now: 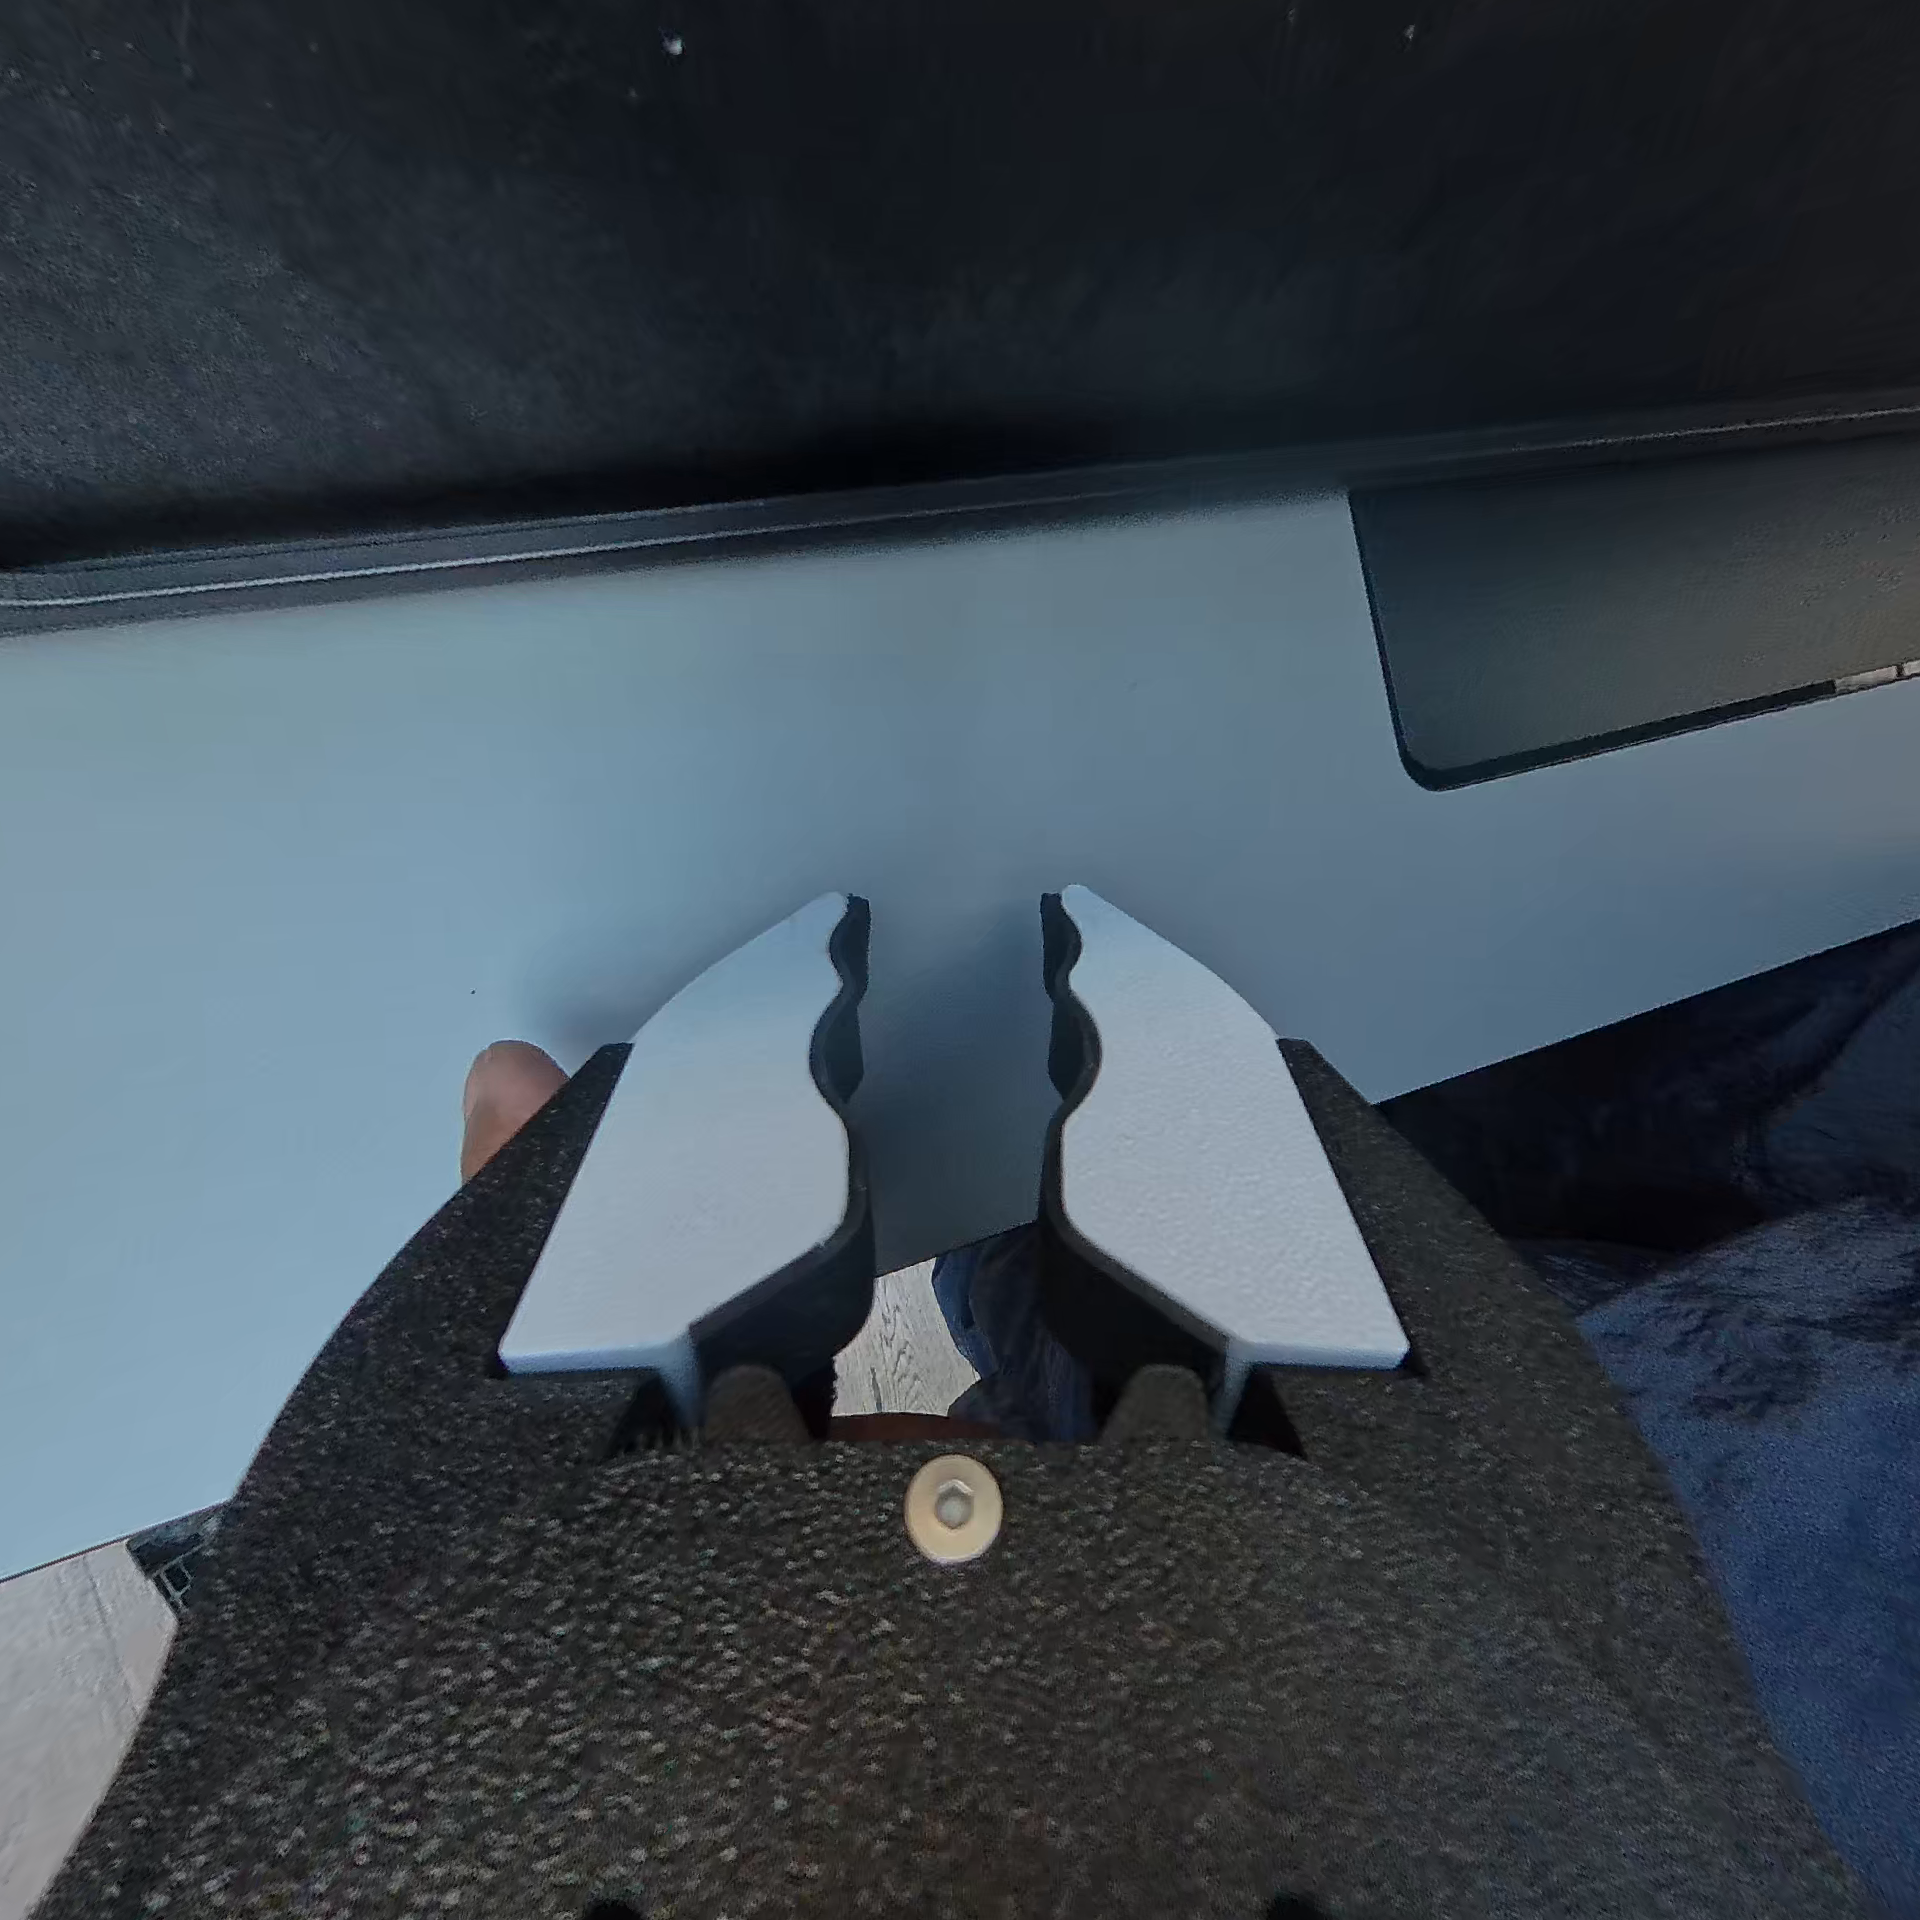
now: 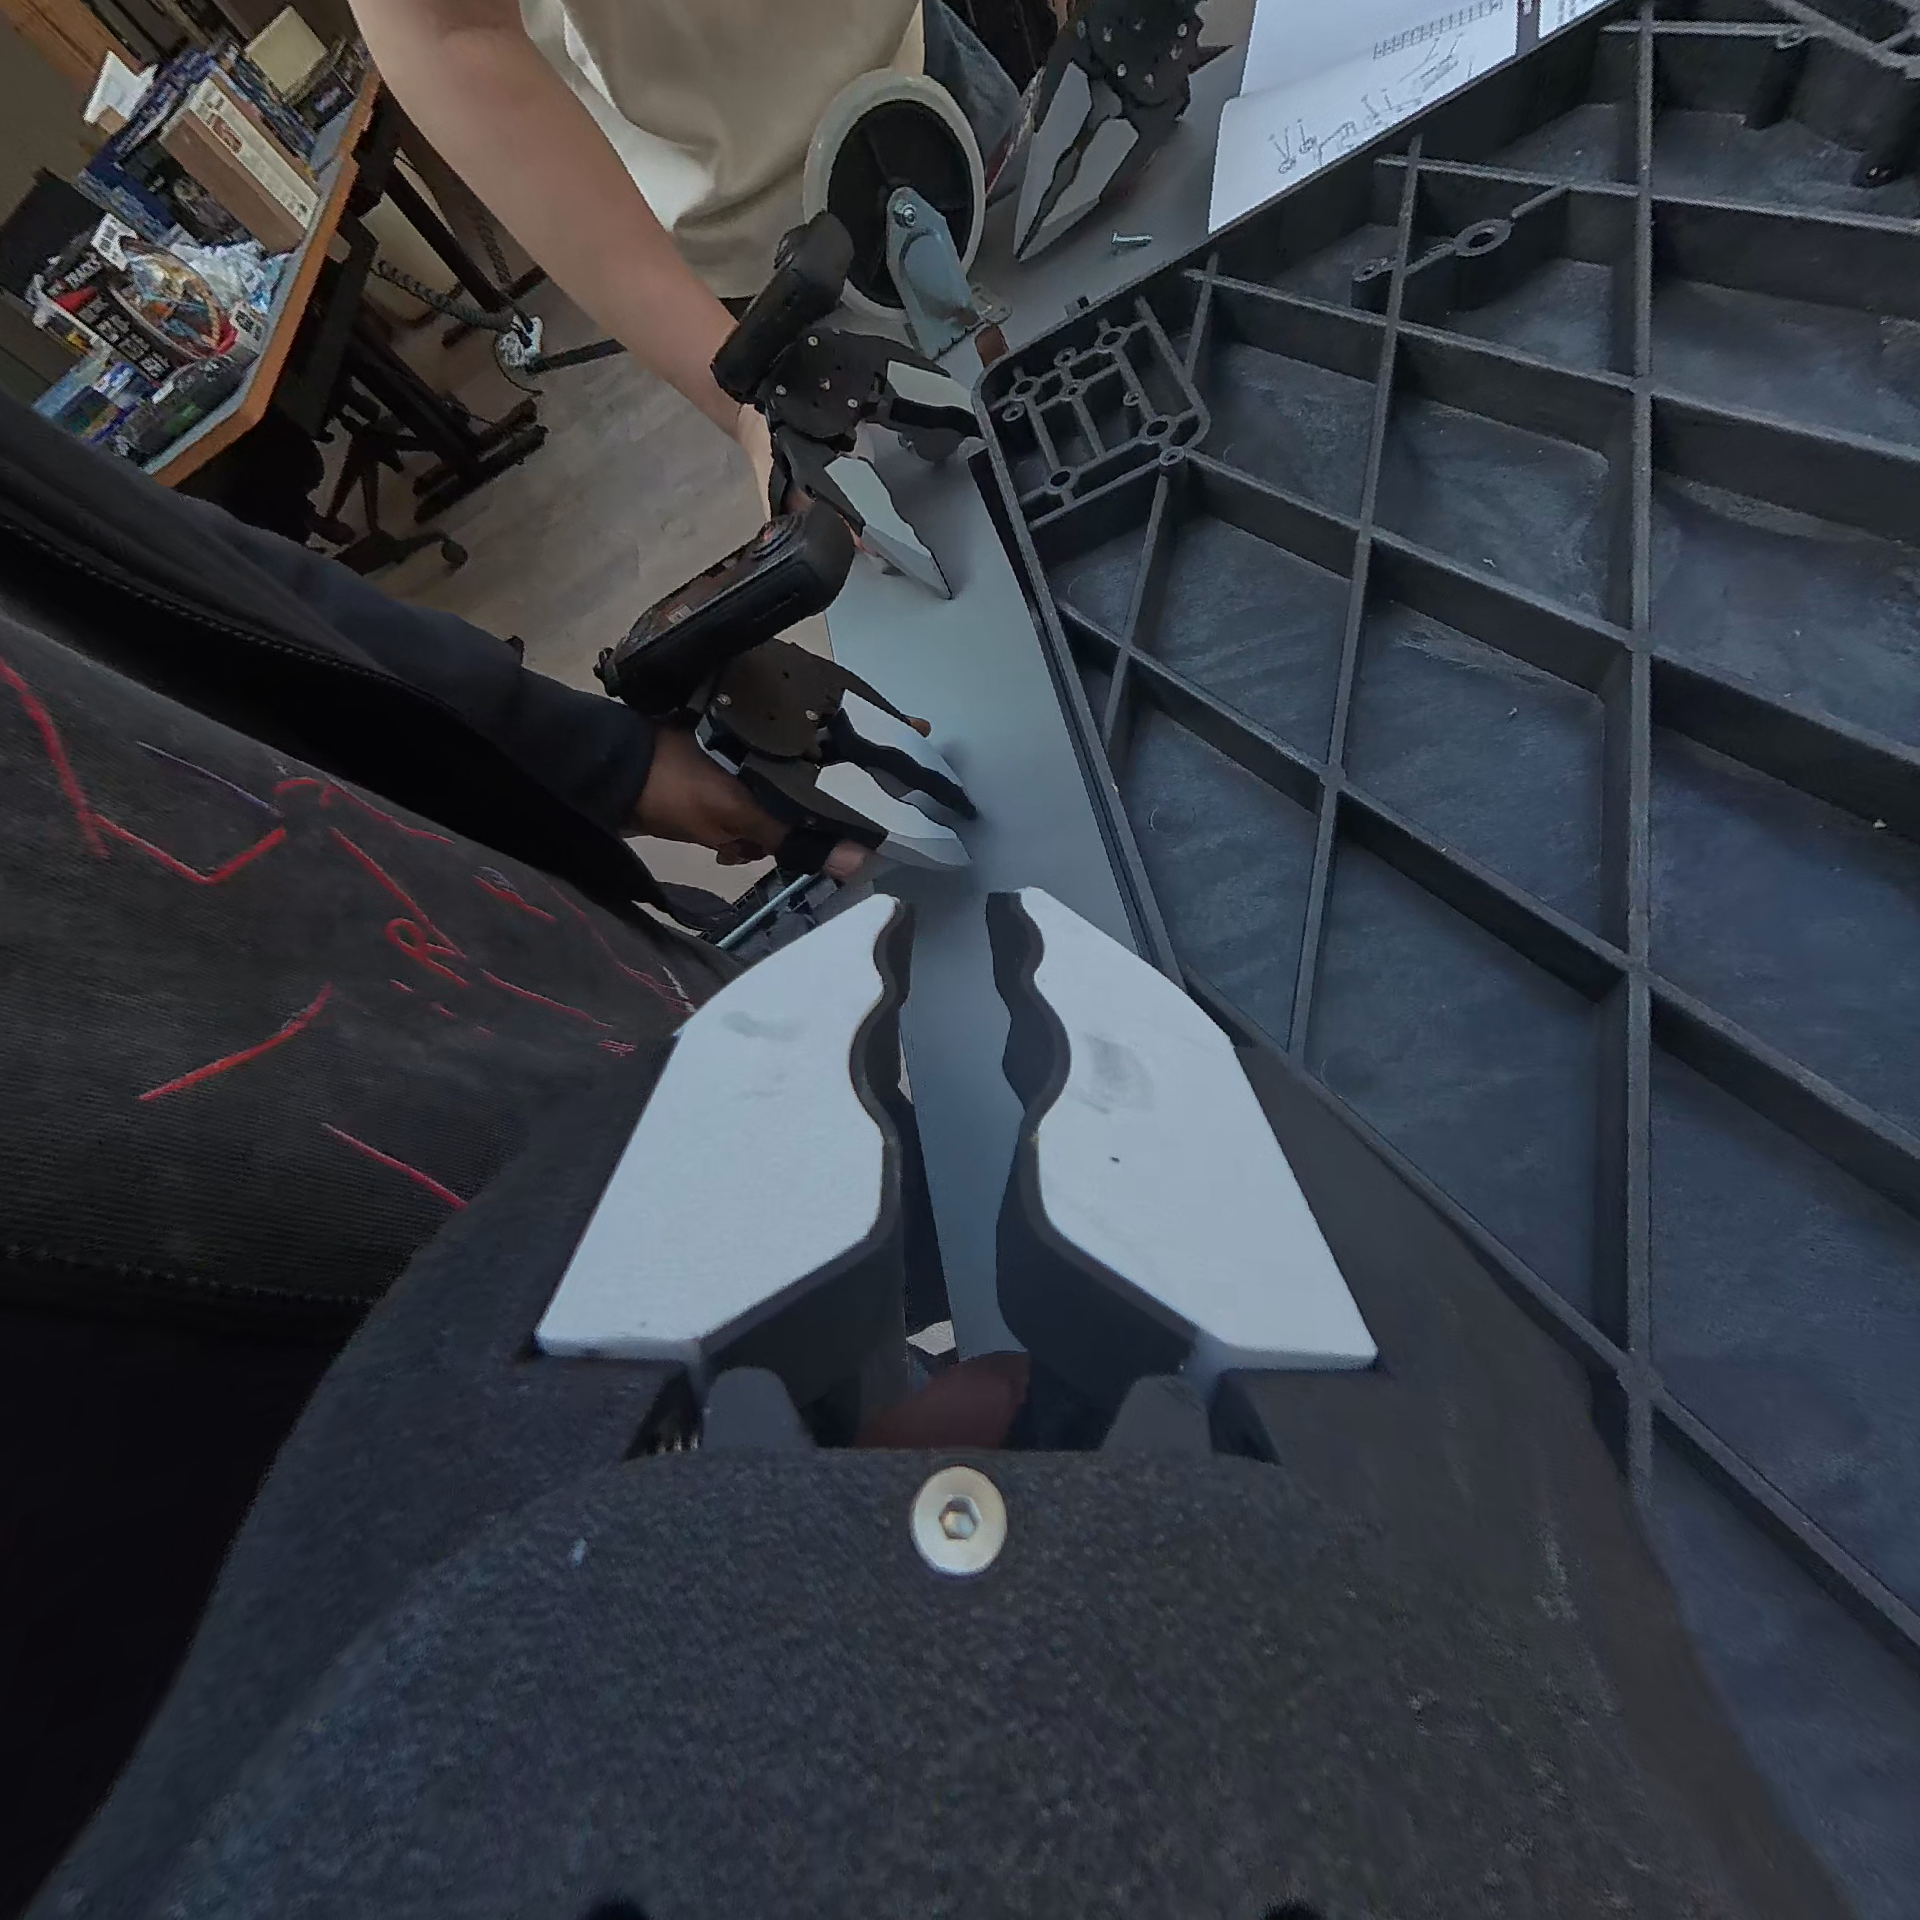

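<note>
My left gripper is open and empty, low over the grey table, facing the rim of a black plastic platform. It also shows in the right wrist view, held by a hand in a dark sleeve. My right gripper is open by a narrow gap and empty, over the strip of table beside the upturned ribbed platform. A grey caster wheel stands beyond the platform's corner mounting pad.
Another person holds a gripper at the table edge; a further gripper lies behind the wheel, near a loose screw and a printed sheet. A dark flat panel lies on the table. Cluttered desk at far left. There is about 30 centimetres between the tips of the two grippers. My left gripper is the nearer one to the black plastic platform: about 9 centimetres, against 25 centimetres.
</note>
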{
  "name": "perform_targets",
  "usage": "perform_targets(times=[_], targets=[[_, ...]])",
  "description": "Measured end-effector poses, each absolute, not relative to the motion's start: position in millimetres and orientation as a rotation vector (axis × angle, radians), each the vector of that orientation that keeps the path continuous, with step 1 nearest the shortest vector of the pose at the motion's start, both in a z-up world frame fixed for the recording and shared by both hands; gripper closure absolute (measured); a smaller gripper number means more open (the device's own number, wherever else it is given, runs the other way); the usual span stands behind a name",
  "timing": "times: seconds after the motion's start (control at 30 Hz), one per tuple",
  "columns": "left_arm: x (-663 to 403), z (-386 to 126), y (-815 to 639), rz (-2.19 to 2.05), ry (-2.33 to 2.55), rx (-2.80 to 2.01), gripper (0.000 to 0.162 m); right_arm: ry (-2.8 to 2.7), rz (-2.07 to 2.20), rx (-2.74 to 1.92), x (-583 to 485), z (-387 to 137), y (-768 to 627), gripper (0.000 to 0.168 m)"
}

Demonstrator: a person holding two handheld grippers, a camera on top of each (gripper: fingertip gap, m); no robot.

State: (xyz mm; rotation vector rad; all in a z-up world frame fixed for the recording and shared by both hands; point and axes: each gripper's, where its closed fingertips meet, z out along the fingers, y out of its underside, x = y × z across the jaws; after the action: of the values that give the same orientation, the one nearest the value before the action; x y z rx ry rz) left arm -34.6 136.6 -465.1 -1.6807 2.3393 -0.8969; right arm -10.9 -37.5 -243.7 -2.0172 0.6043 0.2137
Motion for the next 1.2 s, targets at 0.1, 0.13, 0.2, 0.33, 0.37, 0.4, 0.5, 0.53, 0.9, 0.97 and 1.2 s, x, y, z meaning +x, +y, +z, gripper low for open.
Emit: perform_targets(times=[0.1,0.13,0.2,0.33,0.37,0.4,0.5,0.53,0.9,0.97,1.2], targets=[[-34,-465,135,-0.888,2.346,-1.677,0.131,0.622,0.186,-2.040,-7,-251,-42,0.154],[-34,-465,135,-0.885,2.348,-1.677,0.131,0.629,0.173,-2.051,-5,-254,-45,0.155],[-33,-466,135,-0.879,2.353,-1.677,0.133,0.647,0.141,-2.077,-2,-261,-50,0.156],[-33,-466,135,-0.868,2.361,-1.680,0.136,0.688,0.071,-2.139,7,-276,-62,0.158],[-33,-466,135,-0.863,2.360,-1.682,0.137,0.702,0.054,-2.154,9,-280,-66,0.159],[-32,-467,136,-0.859,2.359,-1.684,0.139,0.717,0.035,-2.168,12,-284,-70,0.161],[-32,-468,138,-0.849,2.364,-1.701,0.150,0.769,-0.030,-2.220,19,-297,-85,0.168],[-33,-468,137,-0.846,2.372,-1.706,0.156,0.787,-0.048,-2.237,21,-302,-90,0.168],[-34,-469,136,-0.836,2.405,-1.652,0.162,0.946,-0.176,-2.318,32,-332,-133,0.168],[-34,-469,136,-0.840,2.406,-1.656,0.162,0.969,-0.196,-2.331,33,-335,-139,0.168],[-33,-469,136,-0.838,2.407,-1.655,0.162,1.011,-0.229,-2.358,34,-344,-148,0.168]])
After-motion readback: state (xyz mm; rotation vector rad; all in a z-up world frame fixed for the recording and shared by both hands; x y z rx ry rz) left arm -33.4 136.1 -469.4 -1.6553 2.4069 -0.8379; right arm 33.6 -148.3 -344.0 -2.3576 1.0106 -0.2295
